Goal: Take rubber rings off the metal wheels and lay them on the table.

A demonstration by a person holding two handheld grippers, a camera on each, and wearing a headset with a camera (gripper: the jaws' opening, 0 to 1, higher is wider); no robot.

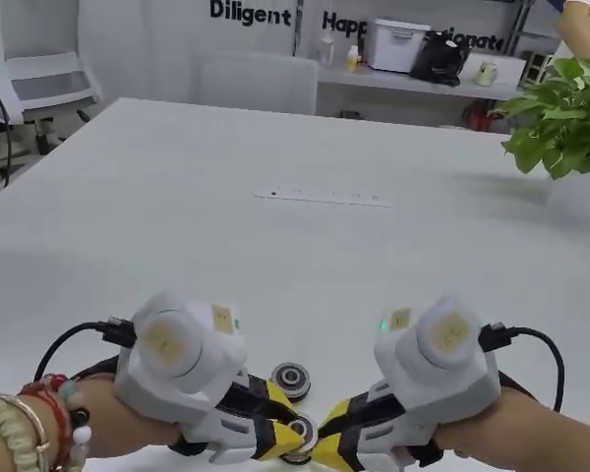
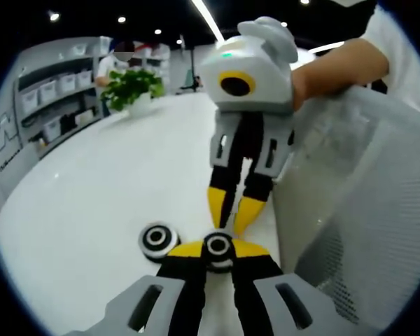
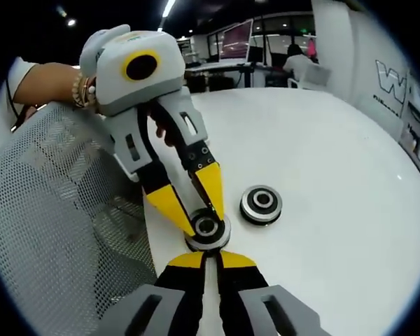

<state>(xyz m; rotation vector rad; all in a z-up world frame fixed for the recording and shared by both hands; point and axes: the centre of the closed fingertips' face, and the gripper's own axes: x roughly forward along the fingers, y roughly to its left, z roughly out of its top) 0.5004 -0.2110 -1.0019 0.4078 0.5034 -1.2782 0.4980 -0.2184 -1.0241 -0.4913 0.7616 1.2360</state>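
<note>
left gripper (image 2: 218, 252): clamped on a small metal wheel (image 3: 207, 229), one yellow tip on each side of it. The right gripper view makes this pretty obvious, since the two tips straddle the wheel.

right gripper (image 3: 206, 261): jaws squeezed nearly together, tips right up against the near rim of that same wheel. Honestly can't tell if it's actually got any rubber pinched.

how they sit: the two grippers face each other nose to nose at the near edge of the table (image 1: 295, 256), with the held wheel between their tips.

held wheel: low over the table or resting on it, can't tell which. Silver hub, dark band around the outside.

second wheel (image 1: 291, 377): lying flat on the table just beyond the held one, close by but not touching it. Neither gripper is on it.

rubber ring (image 3: 243, 210): the black band around the second wheel looks like it's on the wheel.

hands: one behind each gripper. The left wrist has bead bracelets (image 1: 34, 423).

mesh chair (image 2: 364, 224): white, on the person's side of the table edge in both gripper views.

further out: a flat white strip (image 1: 323, 197) lies mid-table, well away from the wheels. A leafy green plant (image 1: 560, 118) sits at the far right.
</note>
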